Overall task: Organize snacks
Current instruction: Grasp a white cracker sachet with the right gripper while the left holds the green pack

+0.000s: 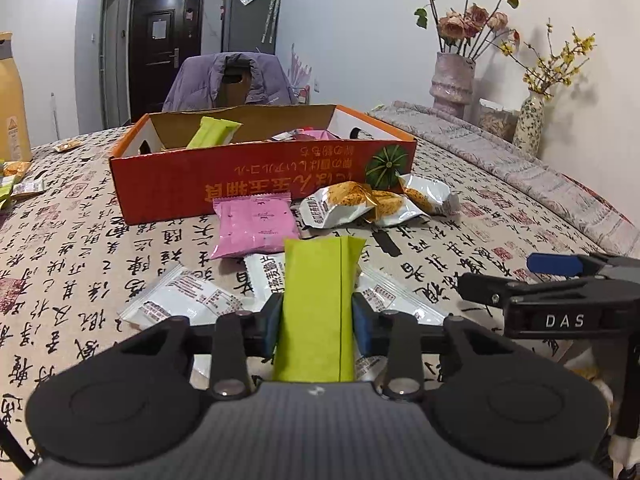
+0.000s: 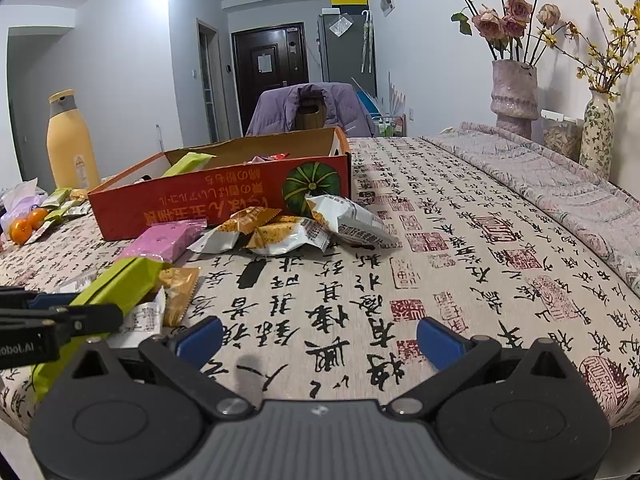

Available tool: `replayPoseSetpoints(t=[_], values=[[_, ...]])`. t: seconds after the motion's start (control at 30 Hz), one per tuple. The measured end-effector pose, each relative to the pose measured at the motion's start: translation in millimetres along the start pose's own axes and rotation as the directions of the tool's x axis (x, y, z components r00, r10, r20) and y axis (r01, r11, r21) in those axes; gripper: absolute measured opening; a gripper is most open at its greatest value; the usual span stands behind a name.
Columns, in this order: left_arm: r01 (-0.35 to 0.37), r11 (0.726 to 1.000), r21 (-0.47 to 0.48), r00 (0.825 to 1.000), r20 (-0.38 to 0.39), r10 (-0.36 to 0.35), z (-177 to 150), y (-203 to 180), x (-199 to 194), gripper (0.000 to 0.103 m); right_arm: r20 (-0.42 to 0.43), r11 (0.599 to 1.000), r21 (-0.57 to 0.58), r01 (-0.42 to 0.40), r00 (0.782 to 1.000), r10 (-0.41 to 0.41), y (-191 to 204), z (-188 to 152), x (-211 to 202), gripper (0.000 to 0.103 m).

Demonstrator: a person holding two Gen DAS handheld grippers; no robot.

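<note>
My left gripper (image 1: pixel 316 316) is shut on a long green snack bar (image 1: pixel 318 304) and holds it above white packets (image 1: pixel 182 300) on the table; the bar also shows in the right wrist view (image 2: pixel 114 284). An orange cardboard box (image 1: pixel 256 184) stands ahead and holds another green bar (image 1: pixel 210 132) and pink packets. A pink packet (image 1: pixel 256 226) and orange-white cracker packets (image 1: pixel 360 204) lie in front of the box. My right gripper (image 2: pixel 318 340) is open and empty over bare tablecloth, to the right of the left gripper; its finger shows in the left wrist view (image 1: pixel 556 264).
The table has a calligraphy-print cloth (image 2: pixel 440 260). A yellow bottle (image 2: pixel 72 140), oranges (image 2: pixel 26 226) and loose packets are at the left. Two vases with flowers (image 2: pixel 514 96) and a folded cloth (image 2: pixel 560 184) are at the right. A chair with a purple jacket (image 2: pixel 308 108) stands behind the box.
</note>
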State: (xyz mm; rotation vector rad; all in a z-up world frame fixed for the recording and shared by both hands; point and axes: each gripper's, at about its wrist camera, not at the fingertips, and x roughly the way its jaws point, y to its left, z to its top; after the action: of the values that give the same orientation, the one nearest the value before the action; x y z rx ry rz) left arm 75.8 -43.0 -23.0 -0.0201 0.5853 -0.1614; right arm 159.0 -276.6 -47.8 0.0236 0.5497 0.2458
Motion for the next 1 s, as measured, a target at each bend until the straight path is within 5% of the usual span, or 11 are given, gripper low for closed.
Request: replayPoseSetpoints(t=[0.43, 1.0], values=[[-0.043, 0.998, -0.041, 0.997, 0.06, 0.045, 5.8, 13.9, -25.9, 0.035, 0.026, 0.999, -0.028, -0.038, 0.999, 0.038, 15.1, 0.3, -4.9, 0.103], [-0.089, 0.986, -0.138, 0.992, 0.078, 0.1, 1.1, 58.1, -44.2, 0.034, 0.01, 0.974, -0.195, -0.119, 0.992, 0.123, 98.0, -7.7, 4.8, 0.103]])
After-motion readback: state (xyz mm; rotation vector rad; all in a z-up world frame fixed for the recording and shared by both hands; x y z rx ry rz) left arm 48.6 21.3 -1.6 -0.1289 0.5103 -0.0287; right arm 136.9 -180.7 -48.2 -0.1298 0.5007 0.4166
